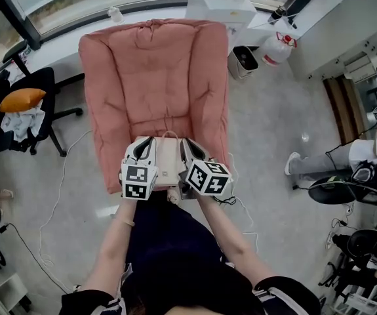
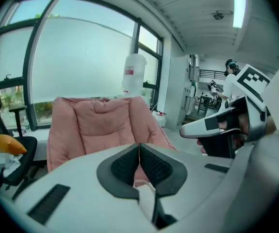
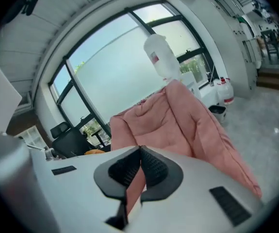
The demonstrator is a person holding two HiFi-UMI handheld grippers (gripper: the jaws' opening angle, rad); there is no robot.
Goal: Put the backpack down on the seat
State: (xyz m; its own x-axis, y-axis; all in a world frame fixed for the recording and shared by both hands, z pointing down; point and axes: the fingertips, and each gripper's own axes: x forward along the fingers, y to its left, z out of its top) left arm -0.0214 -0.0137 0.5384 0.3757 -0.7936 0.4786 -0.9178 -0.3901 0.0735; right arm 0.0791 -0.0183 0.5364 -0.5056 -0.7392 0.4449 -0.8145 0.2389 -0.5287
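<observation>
You held the backpack at the front edge of the pink armchair, between both grippers. Jaws of the left gripper were pressed together on a pale strap; those of the right gripper pinched a pink strap. The backpack's long axis ran from you toward the backrest, carry loop leading. An office chair stood to the left, a white jug and a bin to the right, and a cable lay on the floor.
</observation>
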